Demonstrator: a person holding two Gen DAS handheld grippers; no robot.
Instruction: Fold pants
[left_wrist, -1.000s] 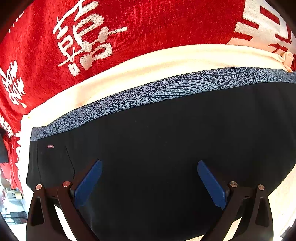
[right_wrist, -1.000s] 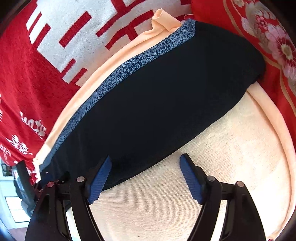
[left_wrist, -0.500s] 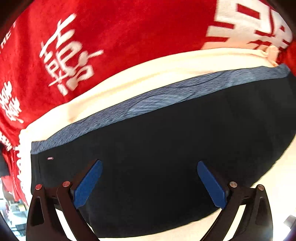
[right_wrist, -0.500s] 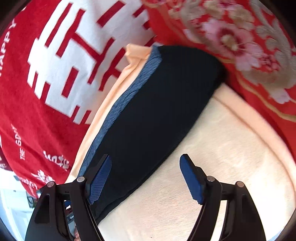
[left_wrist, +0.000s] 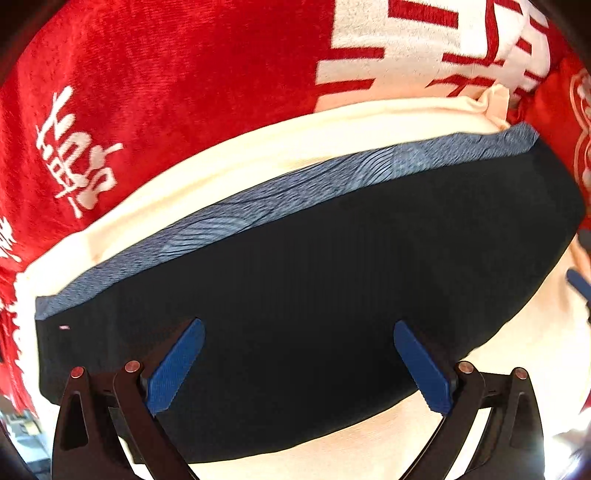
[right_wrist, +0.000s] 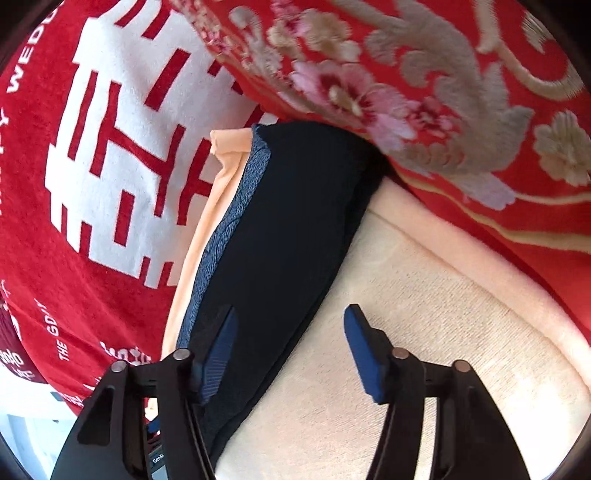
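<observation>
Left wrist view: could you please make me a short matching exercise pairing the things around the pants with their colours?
Things:
1. pants
2. waistband
3. cloth under the pants
4. blanket with white characters

Colours:
A. red
B. cream
C. black
D. patterned blue-grey

Pairs: 1-C, 2-D, 3-B, 4-A
</observation>
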